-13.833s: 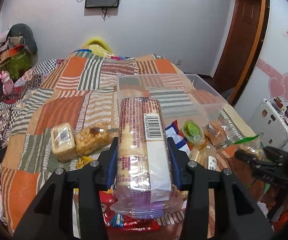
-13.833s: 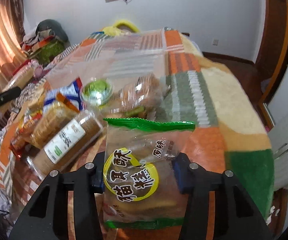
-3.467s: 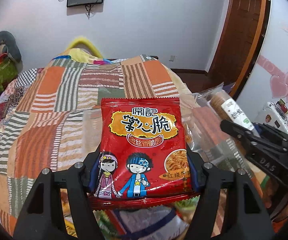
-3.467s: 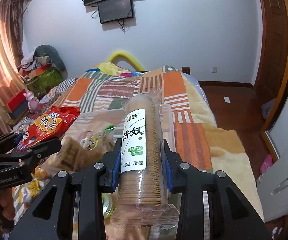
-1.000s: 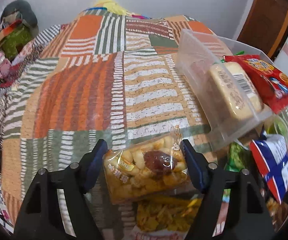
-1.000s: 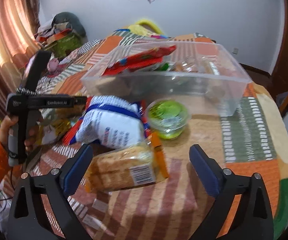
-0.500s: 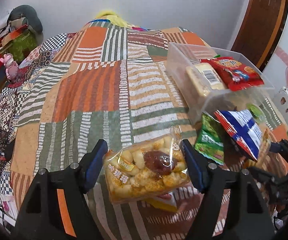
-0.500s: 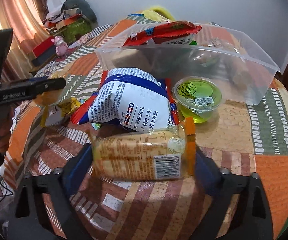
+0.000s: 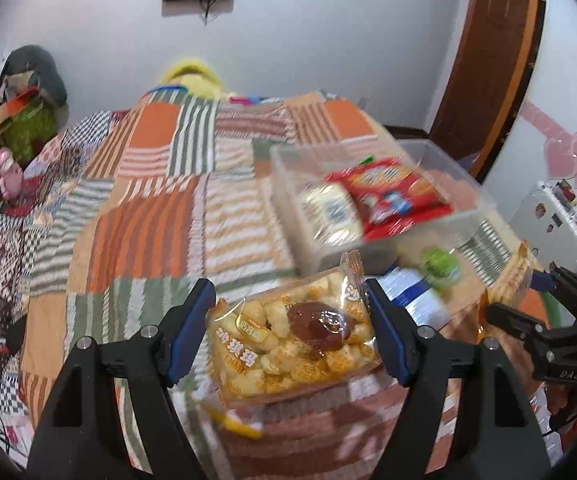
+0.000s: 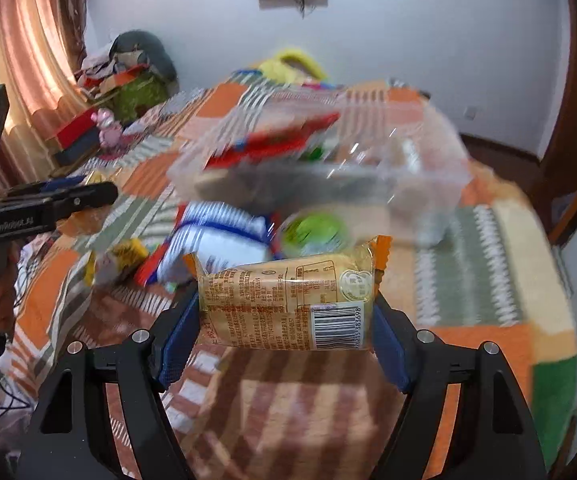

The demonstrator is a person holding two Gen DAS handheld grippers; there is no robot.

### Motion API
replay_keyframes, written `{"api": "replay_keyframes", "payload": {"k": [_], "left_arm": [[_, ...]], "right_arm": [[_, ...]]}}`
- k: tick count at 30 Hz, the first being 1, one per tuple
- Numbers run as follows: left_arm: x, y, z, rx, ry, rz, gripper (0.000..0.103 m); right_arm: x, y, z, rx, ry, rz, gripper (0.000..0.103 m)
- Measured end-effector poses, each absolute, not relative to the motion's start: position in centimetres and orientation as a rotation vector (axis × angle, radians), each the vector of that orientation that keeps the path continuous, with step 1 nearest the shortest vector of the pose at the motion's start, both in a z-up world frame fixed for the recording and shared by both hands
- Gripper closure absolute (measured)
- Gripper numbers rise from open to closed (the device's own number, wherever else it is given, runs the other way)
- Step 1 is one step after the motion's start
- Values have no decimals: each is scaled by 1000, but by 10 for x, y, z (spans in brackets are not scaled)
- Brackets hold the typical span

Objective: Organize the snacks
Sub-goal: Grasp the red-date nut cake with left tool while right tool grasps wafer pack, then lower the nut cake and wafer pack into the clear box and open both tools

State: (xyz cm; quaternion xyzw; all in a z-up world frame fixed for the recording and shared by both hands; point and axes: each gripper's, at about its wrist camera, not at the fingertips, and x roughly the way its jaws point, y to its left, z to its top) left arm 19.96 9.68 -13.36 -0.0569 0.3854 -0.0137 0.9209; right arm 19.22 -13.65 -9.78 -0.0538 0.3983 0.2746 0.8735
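Observation:
My left gripper (image 9: 290, 330) is shut on a clear pack of puffed rice cake with a brown date on top (image 9: 292, 340), held above the bed. My right gripper (image 10: 286, 314) is shut on an orange-edged pack of biscuits with a barcode (image 10: 288, 306), also lifted. The clear plastic bin (image 9: 464, 184) sits ahead and holds a red noodle snack bag (image 9: 388, 196) and a pale biscuit pack (image 9: 330, 212). The bin shows blurred in the right wrist view (image 10: 420, 176). The right gripper also shows at the right edge of the left wrist view (image 9: 528, 320).
A blue and white bag (image 10: 216, 236) and a green jelly cup (image 10: 316, 230) lie on the patchwork blanket (image 9: 148, 216) in front of the bin. A yellow snack pack (image 9: 232, 416) lies under my left gripper. Clutter (image 10: 128, 84) sits at the far left by the curtain.
Both grippers have lifted with their packs and tilted up toward the bin. The right gripper closed on the biscuit pack within the last second.

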Motion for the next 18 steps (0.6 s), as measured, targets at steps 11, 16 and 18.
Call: {"api": "replay_keyframes", "payload": {"k": [11,16,18], "left_arm": [[251,59,-116,-99,743,-57,29],[283,58,-116,-134,740,-46,29],[297,58,-116,-137,739,-33,29]], "right_arm": [[242,-149,-68,-42,709,474,29],[263,-141,-67,-21,697,450,29],[273,-138,-68,-11,699,439,29]]}}
